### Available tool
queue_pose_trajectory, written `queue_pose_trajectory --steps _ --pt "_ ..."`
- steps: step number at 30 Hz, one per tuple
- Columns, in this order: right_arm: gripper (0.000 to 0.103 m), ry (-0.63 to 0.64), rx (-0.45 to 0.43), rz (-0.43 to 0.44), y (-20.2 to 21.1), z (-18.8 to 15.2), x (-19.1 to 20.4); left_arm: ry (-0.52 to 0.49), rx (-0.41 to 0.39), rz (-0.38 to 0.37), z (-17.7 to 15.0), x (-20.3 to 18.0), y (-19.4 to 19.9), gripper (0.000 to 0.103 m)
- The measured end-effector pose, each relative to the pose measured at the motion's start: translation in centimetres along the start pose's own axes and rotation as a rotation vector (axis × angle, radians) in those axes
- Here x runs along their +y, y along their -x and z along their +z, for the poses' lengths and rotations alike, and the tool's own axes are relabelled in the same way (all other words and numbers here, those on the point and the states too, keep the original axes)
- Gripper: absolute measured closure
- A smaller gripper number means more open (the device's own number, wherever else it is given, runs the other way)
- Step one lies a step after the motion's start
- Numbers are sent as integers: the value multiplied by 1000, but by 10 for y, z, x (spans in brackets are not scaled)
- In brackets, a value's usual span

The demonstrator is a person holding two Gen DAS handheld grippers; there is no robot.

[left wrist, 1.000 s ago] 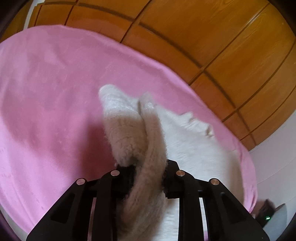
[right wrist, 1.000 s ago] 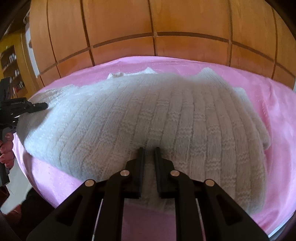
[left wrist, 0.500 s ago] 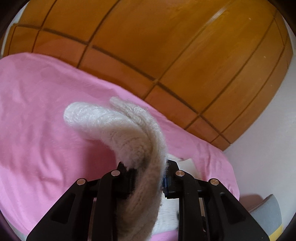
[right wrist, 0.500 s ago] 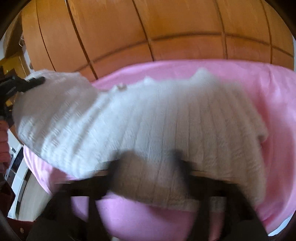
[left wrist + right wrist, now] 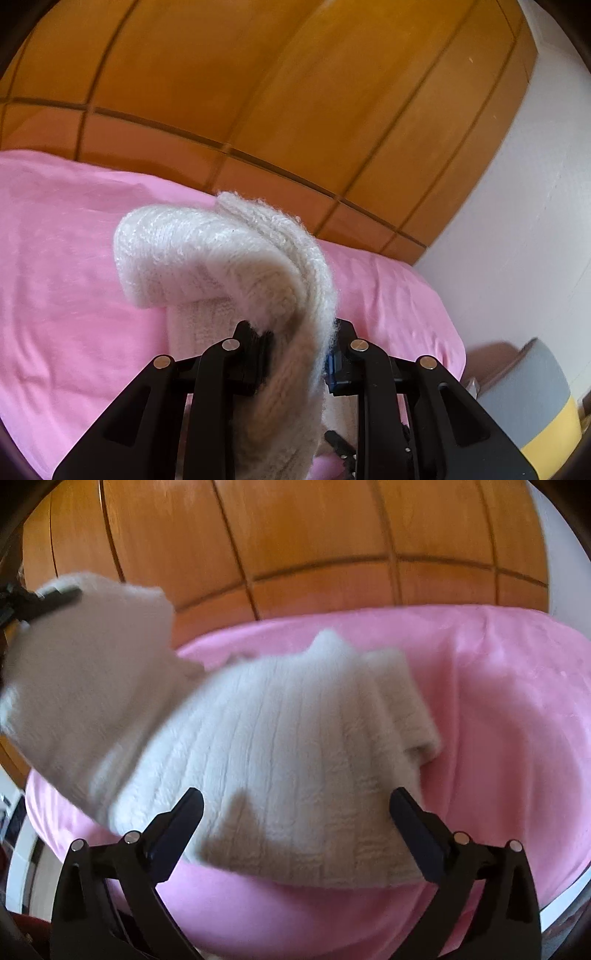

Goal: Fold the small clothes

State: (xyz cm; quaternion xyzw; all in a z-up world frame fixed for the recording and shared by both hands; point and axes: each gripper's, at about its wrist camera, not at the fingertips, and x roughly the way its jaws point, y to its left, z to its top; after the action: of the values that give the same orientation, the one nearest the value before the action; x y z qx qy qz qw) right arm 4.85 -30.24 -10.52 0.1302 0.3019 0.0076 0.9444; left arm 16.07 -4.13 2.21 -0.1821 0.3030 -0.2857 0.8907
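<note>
1. Left wrist view: rising since the earlier frames, the left gripper [image 5: 295, 354] is now carrying its pinched edge of the white knit sweater [image 5: 229, 266] clear of the pink blanket [image 5: 66, 280]; the jaws are clamping the knit, which is curling over them. This lift is probably beginning a fold across the garment. The sweater's body is lying out of this view.
2. Right wrist view: having been together on the hem a second ago, the right gripper [image 5: 295, 823] is now standing with jaws wide apart, gripping nothing, just above the sweater's near hem. Only this view is showing the sweater's body lying flat on the blanket, with the left side lifting toward the wooden panels [image 5: 332, 535].
</note>
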Motion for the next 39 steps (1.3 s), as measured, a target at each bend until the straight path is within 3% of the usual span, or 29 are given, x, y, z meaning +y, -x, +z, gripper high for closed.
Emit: queue_pose_trajectory --steps 5,9,12,15,22,33,36,37,39 --pt "2 -119 -42 -169 13 9 -43 -33 50 -45 -6 -22 -27 81" --pt "2 -262 99 -363 -5 -1 -92 -68 84 -56 -11 -36 -51 81" --pt "2 -190 38 -373 -5 -13 -95 -105 116 -55 -20 -50 -71 81" --pt "2 -208 -15 -385 -3 -21 -92 -130 156 -50 -27 -58 -95 81" --pt "2 -209 -30 -384 4 -24 -92 -224 269 5 -52 -81 -149 81" --pt "2 -204 -34 -375 3 -24 -92 -332 322 56 -80 -96 -177 81" --pt "2 -203 -39 -375 1 -25 -93 -320 342 29 -81 -98 -179 65" --pt "2 -202 -43 -375 1 -25 -93 -297 354 -2 -81 -100 -179 57" --pt "2 -201 -48 -375 1 -26 -93 -263 365 -82 -81 -103 -174 50"
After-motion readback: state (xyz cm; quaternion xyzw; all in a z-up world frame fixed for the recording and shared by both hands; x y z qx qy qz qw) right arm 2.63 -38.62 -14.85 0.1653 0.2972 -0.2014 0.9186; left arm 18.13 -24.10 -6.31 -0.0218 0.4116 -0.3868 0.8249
